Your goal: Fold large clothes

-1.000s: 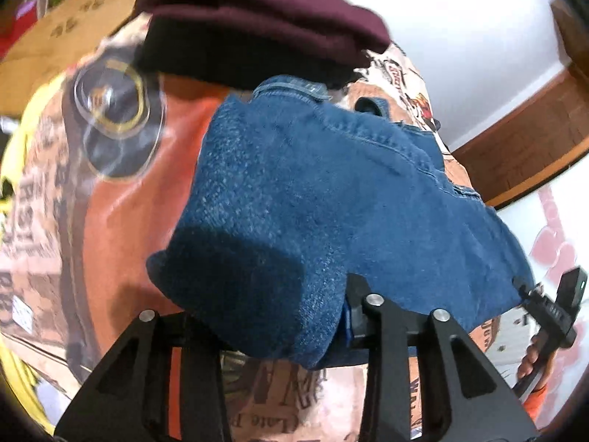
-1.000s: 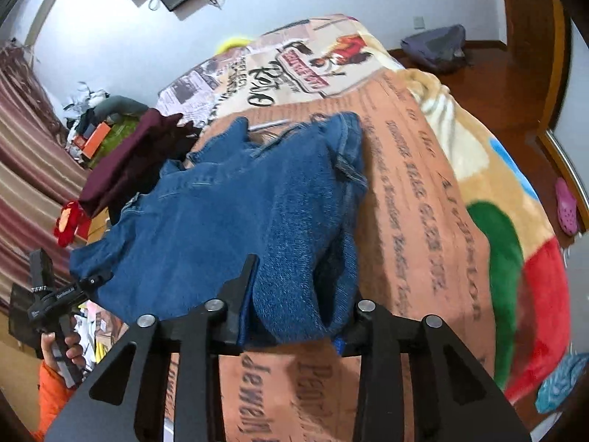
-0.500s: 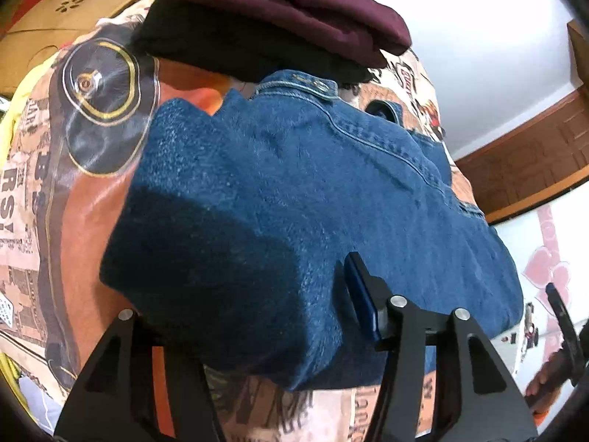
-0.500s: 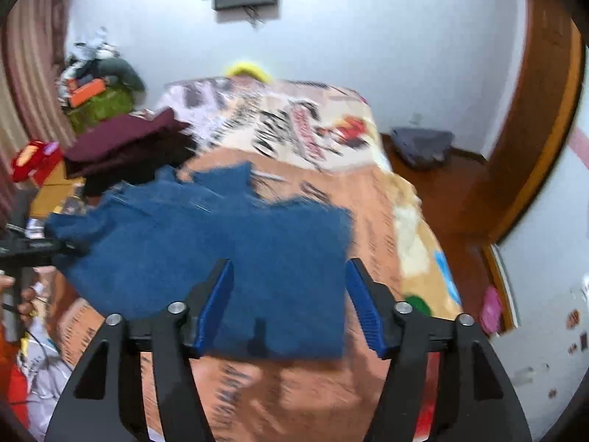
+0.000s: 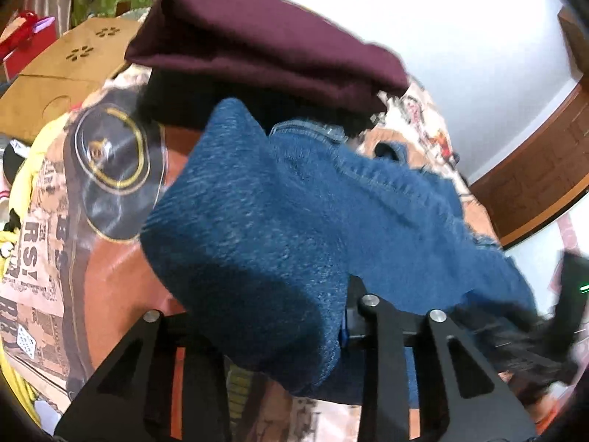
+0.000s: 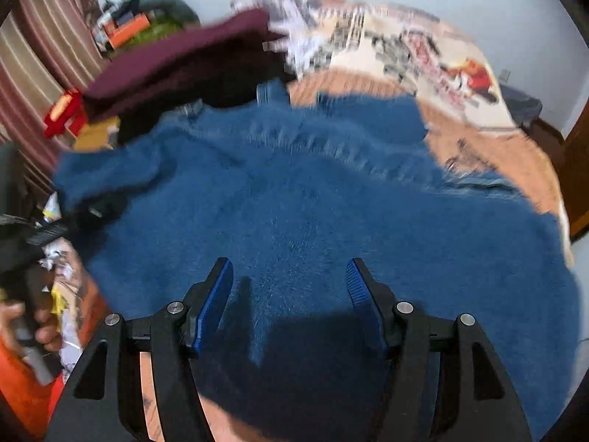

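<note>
My right gripper (image 6: 291, 287) has let go: a second ago it pinched a fold of the jeans (image 6: 313, 199), and now its blue-padded fingers (image 6: 215, 302) stand spread with nothing between them, hovering over the denim. The jeans lie spread across the printed bedspread (image 6: 489, 147), just in front of the folded maroon garment (image 5: 265, 51). My left gripper (image 5: 265, 335) still pinches a bunched corner of the jeans, lifted further toward the maroon stack than before. Finding: the right side of the fold appears laid down; the left corner is not yet set down. Both views are motion-blurred.
</note>
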A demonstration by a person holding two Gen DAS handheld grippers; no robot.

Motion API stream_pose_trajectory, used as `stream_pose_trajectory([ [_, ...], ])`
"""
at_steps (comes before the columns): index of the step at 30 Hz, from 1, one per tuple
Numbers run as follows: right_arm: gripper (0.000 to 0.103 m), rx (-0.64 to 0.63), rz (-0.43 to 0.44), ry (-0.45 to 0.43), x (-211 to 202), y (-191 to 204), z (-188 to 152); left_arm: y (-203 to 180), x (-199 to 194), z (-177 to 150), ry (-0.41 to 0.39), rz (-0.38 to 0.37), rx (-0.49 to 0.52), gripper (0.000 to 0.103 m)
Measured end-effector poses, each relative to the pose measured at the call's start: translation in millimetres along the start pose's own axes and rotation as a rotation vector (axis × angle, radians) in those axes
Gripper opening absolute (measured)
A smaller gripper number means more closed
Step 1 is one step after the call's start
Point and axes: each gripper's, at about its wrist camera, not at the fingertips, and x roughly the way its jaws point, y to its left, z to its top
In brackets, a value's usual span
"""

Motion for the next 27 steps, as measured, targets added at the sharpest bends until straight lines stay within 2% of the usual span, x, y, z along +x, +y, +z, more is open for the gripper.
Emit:
stream_pose_trajectory([
  [1,0.060,-0.002,-0.005,0.017,7,2,-3,-3,-5,1,-0.015,-0.009,0.006,0.030],
  [3,0.062,-0.012,-0.011,-0.005,4,4,-7,-15,-13,6,-0.042,-0.015,0.034,0.029],
  [8,0.063,-0.007,0.028,0.002,-12,0,-6,-65,-43,15,-0.118,-0.042,0.169,0.028],
  [13,0.063,0.011,0.017,-0.094,-54,-24,-12,-138,-63,25,-0.158,-0.129,0.293,0.025],
  [17,0.063,0.048,-0.068,-0.197,-93,-62,-27,-212,-65,14,-0.154,-0.201,0.453,0.025],
  [21,0.063,0.136,-0.223,-0.232,-127,-115,-58,-284,-50,-19,-0.117,-0.264,0.607,0.024],
  [23,0.063,0.178,-0.255,-0.237,-138,-135,-71,-312,-31,-43,-0.074,-0.287,0.678,0.024],
  [24,0.063,0.216,-0.255,-0.241,-145,-149,-83,-321,-20,-52,-0.038,-0.291,0.695,0.024],
  [27,0.063,0.285,-0.238,-0.230,-154,-171,-102,-333,31,-93,0.174,-0.296,0.732,0.027],
])
